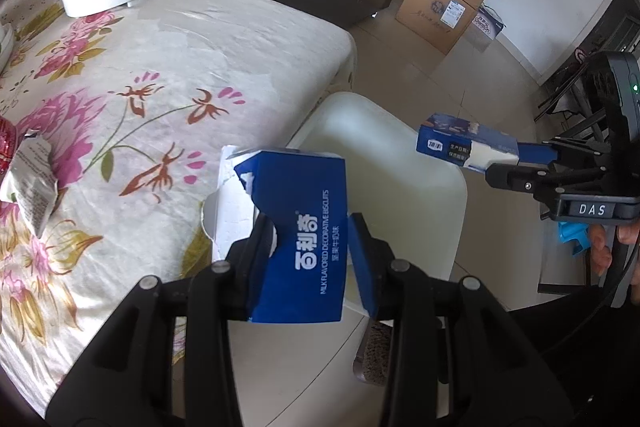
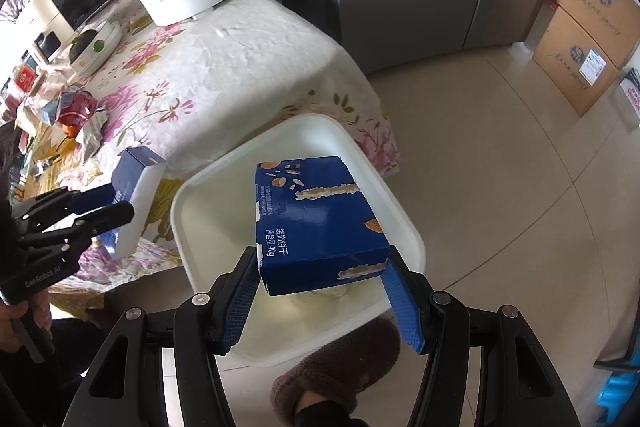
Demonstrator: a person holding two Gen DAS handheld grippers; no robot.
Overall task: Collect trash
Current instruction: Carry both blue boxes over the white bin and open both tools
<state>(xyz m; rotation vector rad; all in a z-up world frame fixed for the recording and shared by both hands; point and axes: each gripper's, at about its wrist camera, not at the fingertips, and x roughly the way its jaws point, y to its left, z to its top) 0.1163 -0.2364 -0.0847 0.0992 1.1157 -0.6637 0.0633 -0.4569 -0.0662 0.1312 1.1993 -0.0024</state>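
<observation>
Boxes sit in both tools. Left hand-held gripper (image 1: 310,251) pinches a torn blue biscuit box (image 1: 298,235) beside the flowered counter (image 1: 140,75). Right hand-held gripper (image 2: 324,291) pinches another blue box (image 2: 316,223) over the white bin (image 2: 404,223).

left gripper (image 1: 310,263): black linkage, silver screws | right gripper (image 2: 324,301): blue ribbed jaws
</observation>
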